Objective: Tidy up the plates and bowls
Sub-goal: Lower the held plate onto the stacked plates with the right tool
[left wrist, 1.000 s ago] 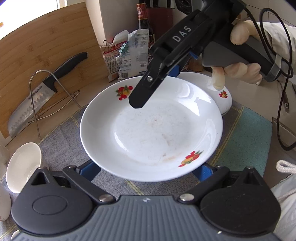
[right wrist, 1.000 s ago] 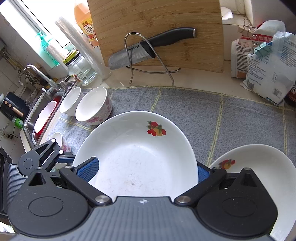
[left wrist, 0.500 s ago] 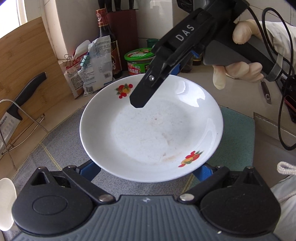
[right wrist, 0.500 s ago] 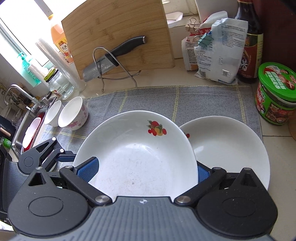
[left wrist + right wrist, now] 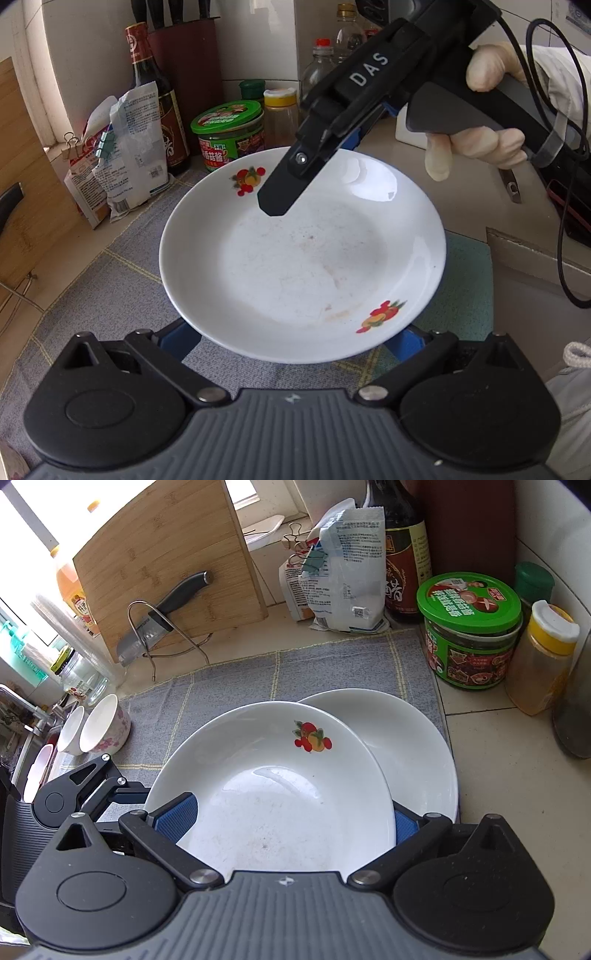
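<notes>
A white plate (image 5: 303,266) with fruit decals is held off the grey cloth (image 5: 122,280) by both grippers. My left gripper (image 5: 293,341) is shut on its near rim between blue pads. My right gripper (image 5: 280,199), held by a gloved hand (image 5: 476,147), reaches in from the upper right onto the far rim. In the right wrist view the same plate (image 5: 273,794) sits between the right gripper's (image 5: 290,818) pads, with the left gripper (image 5: 122,786) at its left edge. It overlaps a second white plate (image 5: 417,760) lying on the cloth.
Two small bowls (image 5: 105,725) stand at the cloth's left end by the sink (image 5: 22,746). A knife on a wire rack (image 5: 162,616) leans on a cutting board (image 5: 166,554). Clipped bags (image 5: 340,565), a green-lidded jar (image 5: 469,627) and bottles (image 5: 543,657) crowd the back right.
Both grippers have carried the decal plate rightward along the cloth; it now overlaps the second plate. The bowls and knife rack have fallen away to the left.
</notes>
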`<action>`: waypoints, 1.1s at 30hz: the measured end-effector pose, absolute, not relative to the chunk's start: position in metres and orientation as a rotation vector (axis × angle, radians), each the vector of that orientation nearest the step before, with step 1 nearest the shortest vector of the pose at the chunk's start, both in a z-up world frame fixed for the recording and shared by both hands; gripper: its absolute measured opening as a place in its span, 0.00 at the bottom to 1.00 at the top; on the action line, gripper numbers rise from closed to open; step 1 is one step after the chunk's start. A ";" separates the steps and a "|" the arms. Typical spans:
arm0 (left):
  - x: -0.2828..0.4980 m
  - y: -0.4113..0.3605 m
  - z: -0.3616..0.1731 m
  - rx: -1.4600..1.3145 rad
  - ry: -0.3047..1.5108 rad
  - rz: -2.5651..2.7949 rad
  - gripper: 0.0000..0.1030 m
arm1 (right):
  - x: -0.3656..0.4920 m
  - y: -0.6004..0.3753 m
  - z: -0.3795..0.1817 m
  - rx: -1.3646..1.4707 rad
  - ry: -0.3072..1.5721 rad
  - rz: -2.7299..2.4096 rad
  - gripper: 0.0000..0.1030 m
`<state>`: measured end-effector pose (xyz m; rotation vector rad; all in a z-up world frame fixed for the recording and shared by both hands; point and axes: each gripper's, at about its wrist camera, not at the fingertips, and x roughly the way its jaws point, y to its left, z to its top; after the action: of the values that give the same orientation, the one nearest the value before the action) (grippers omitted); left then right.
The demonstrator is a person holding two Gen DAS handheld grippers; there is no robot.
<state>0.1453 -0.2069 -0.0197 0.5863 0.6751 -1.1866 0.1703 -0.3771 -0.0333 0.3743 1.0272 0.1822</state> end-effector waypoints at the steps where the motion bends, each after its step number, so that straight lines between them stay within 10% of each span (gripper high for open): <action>1: 0.145 -0.209 -0.021 0.587 0.677 -1.191 0.99 | 0.170 -0.379 -0.034 0.376 1.028 0.178 1.00; 33: 0.158 -0.225 -0.025 0.610 0.711 -1.212 0.99 | 0.168 -0.399 -0.049 0.409 1.048 0.138 1.00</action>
<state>0.1581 -0.2251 -0.0245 0.6102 0.7114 -1.2118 0.1679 -0.3990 -0.0494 0.4089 1.0482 0.1376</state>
